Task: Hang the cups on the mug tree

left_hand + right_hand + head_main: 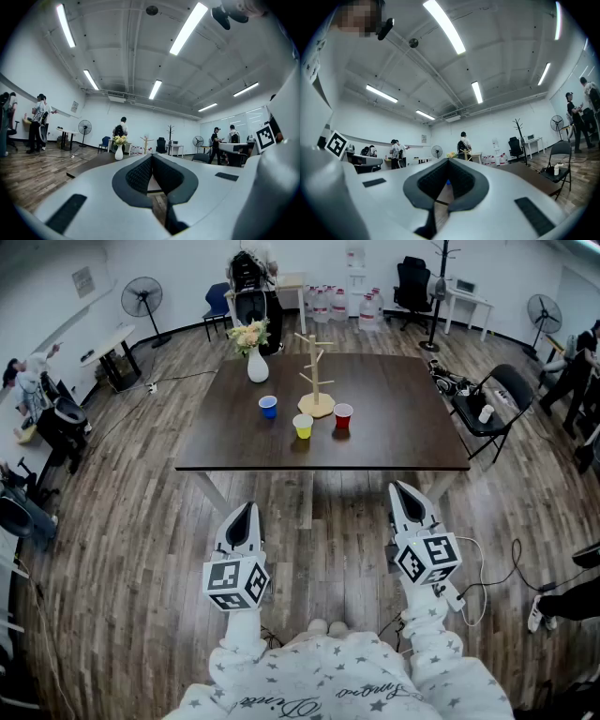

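Standing off from the table, no cup taken yet

Left gripper and right gripper both have their jaws pressed together on nothing, and both are held level over the floor short of the table. Beyond them, the blue cup, yellow cup and red cup stand on the tabletop near the foot of the mug tree, whose pegs are bare. The task looks unstarted. The next move likely calls for closing in on the table, parting one pair of jaws and taking a cup.

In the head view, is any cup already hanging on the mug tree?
No: the blue cup, yellow cup and red cup all stand on the table by the mug tree, its pegs bare.
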The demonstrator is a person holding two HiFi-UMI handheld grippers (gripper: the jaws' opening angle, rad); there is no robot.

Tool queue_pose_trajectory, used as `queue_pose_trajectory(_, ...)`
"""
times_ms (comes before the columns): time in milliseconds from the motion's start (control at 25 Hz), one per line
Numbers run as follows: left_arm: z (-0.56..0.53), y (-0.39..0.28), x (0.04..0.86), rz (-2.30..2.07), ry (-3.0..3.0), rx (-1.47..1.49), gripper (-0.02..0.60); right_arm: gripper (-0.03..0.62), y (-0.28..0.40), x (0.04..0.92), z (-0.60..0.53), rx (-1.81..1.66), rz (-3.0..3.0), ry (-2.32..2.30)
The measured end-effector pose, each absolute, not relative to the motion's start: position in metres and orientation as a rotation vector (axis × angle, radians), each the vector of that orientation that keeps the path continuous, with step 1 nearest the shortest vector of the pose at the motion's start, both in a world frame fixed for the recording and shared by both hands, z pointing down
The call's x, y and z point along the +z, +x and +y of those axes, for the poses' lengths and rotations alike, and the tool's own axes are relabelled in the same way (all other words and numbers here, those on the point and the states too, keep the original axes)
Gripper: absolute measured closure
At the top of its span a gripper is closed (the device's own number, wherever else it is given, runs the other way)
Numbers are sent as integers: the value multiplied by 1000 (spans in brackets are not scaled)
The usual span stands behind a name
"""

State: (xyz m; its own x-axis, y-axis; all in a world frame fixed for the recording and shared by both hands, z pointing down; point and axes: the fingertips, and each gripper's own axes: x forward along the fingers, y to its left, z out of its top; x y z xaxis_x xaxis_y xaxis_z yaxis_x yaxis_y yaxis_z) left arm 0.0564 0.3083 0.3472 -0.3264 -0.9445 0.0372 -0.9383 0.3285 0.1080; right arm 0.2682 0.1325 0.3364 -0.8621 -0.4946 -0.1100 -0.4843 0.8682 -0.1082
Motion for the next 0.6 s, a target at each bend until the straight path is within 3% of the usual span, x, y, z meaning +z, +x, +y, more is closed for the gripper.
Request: queue_pose_trajectory(600, 298, 67, 349, -2484, 1774, -89, 557, 576, 281, 340, 120, -98, 2898, -773)
